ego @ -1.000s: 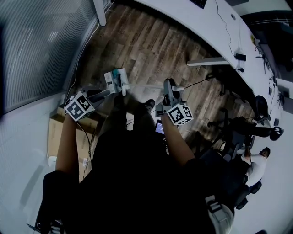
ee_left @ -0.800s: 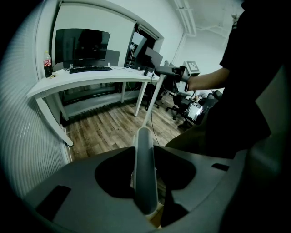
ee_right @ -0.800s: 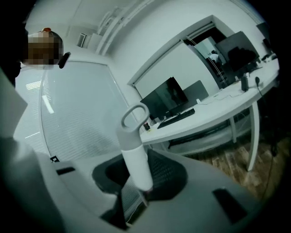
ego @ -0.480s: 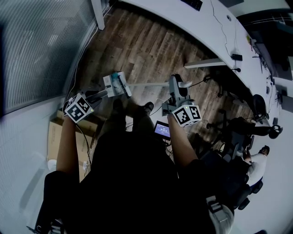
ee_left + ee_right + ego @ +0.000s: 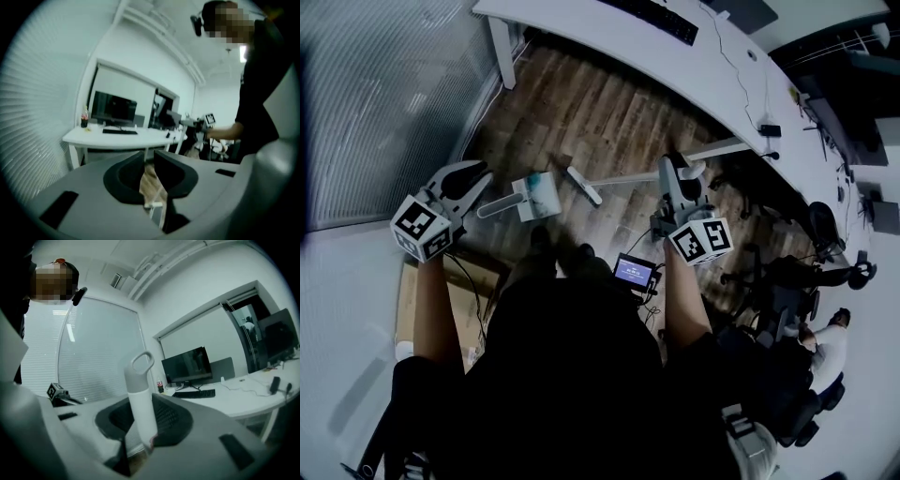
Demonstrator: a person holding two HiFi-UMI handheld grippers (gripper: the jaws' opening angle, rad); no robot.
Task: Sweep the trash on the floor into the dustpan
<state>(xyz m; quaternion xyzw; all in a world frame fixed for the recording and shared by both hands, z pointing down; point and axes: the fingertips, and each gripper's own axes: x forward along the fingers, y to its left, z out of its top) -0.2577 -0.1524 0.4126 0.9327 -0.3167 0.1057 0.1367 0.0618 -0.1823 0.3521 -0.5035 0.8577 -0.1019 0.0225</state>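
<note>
Apparently broom handle [image 5: 139,380] in right gripper [image 5: 144,414]

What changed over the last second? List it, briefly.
The left gripper let go of the dustpan and lifted up and away from it. Its jaws have just been closing, with nothing between them. The dustpan now lies free on the wooden floor. Unchanged: the right gripper stays shut on the handle of the white broom.

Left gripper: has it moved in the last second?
Yes: the left gripper moved left, off the dustpan, toward the blinds; its jaws, just closing, hold nothing.
</note>
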